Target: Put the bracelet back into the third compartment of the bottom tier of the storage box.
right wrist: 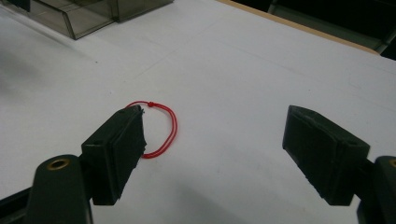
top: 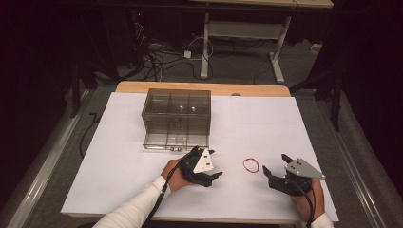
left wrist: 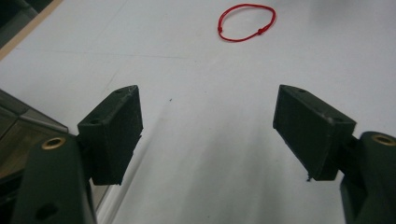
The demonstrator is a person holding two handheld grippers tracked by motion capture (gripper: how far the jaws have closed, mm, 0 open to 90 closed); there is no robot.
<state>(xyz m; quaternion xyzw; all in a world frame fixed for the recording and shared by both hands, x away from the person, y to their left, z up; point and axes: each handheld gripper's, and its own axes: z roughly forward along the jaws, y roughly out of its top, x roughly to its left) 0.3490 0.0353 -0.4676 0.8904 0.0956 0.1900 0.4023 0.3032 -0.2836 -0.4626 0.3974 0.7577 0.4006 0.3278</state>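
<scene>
My left fingers (top: 212, 164) and my right fingers (top: 274, 163) are both wide apart, holding nothing; the thin red string loop (top: 251, 165) lies between them on the white worktop (top: 119, 156)

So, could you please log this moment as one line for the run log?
left gripper: open, empty | right gripper: open, empty | red string loop: flat on table between them | clear drawer box: beyond left gripper

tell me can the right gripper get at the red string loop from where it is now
Probably yes. The right gripper sits open beside the red string loop, with bare white table between them. In the right gripper view the loop lies just past one jaw, nothing covering it.
</scene>
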